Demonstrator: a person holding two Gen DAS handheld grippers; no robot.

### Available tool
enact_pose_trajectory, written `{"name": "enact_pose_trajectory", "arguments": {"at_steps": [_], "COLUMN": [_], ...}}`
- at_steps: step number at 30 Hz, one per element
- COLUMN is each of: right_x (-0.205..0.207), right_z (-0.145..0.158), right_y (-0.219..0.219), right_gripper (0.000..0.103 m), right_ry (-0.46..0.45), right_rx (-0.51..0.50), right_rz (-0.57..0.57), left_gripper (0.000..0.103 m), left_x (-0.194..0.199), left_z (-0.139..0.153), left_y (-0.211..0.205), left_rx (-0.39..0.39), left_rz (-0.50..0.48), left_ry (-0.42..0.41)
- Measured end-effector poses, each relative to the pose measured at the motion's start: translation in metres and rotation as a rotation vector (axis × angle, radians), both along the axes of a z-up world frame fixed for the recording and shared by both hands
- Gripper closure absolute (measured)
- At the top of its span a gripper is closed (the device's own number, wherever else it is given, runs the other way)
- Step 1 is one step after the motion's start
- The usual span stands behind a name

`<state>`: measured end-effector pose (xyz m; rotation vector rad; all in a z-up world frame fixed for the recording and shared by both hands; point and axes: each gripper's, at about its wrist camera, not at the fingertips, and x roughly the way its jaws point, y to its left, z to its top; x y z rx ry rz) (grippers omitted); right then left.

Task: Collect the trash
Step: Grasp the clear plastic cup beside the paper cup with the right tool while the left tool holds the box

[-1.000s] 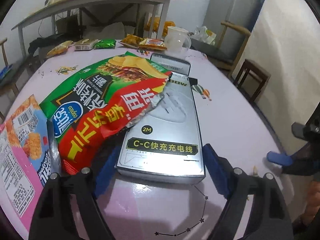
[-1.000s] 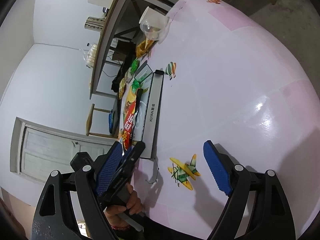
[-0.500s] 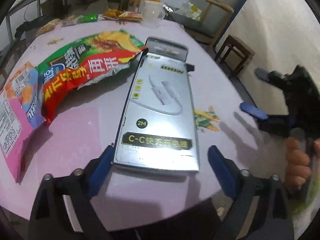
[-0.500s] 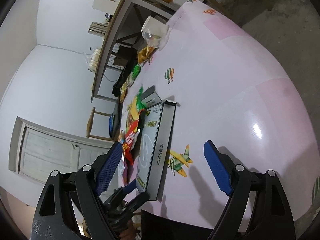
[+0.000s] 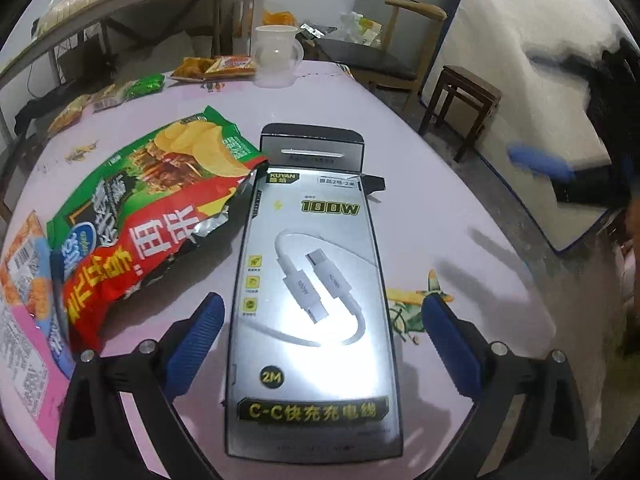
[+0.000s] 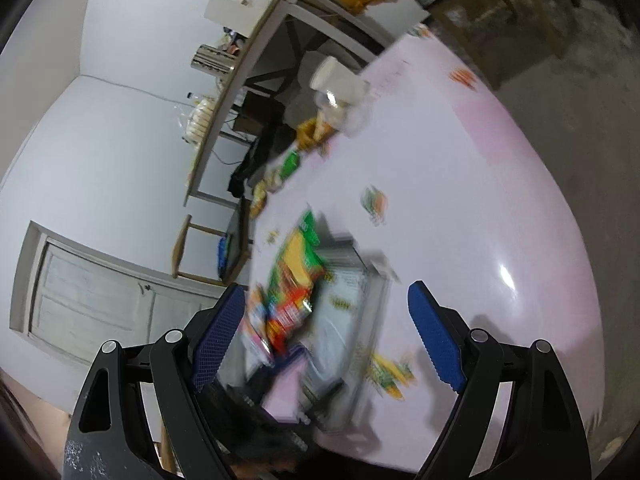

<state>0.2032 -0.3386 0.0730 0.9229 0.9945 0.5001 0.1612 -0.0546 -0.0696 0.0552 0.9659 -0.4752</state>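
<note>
We are holding our left gripper [image 5: 320, 344] with its blue pads spread wide on either side of the flat silver charging-cable box [image 5: 316, 304], which is lying on the round pink table [image 5: 460, 216] beside the crumpled red-and-green chip bag [image 5: 152, 216]. Our right gripper [image 6: 328, 336] is hovering above, likewise gaping and empty.

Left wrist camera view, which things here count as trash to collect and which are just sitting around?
Trash to collect:
silver cable box
red-green chip bag
pink snack wrapper
small wrappers at the far edge

Just lying about:
clear plastic cup
wooden stool
chair
</note>
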Motion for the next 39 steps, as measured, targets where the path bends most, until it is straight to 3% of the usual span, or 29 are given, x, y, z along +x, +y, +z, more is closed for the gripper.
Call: {"name": "enact_pose_trajectory", "arguments": {"at_steps": [3, 5, 10, 18, 24, 33, 39], "right_x": [0.050, 0.091, 0.181, 0.267, 0.289, 0.308, 0.302], "right_z": [0.006, 0.000, -0.025, -0.079, -0.100, -0.103, -0.106], "right_y": [0.007, 0.013, 0.013, 0.012, 0.005, 0.008, 0.014], "right_gripper": [0.026, 0.028, 0.035, 0.054, 0.058, 0.059, 0.074], "right_ry": [0.038, 0.093, 0.230, 0.426, 0.482, 0.493, 0.492], "right_rx": [-0.013, 0.033, 0.119, 0.121, 0.128, 0.059, 0.061], "right_rz": [-0.011, -0.017, -0.154, -0.305, -0.378, -0.334, -0.260], "left_gripper": [0.006, 0.006, 0.006, 0.006, 0.006, 0.006, 0.006], "left_x": [0.000, -0.001, -0.002, 0.000, 0.006, 0.007, 0.006], "left_z": [-0.003, -0.004, -0.003, 0.001, -0.004, -0.011, -0.010], "left_y": [0.000, 0.002, 0.009, 0.024, 0.033, 0.033, 0.032], "left_rx": [-0.016, -0.036, -0.073, -0.165, -0.192, -0.188, -0.181], "left_rz": [0.005, 0.009, 0.003, -0.004, 0.006, 0.000, -0.004], "left_ry": [0.005, 0.011, -0.003, 0.000, 0.023, 0.036, 0.034]}}
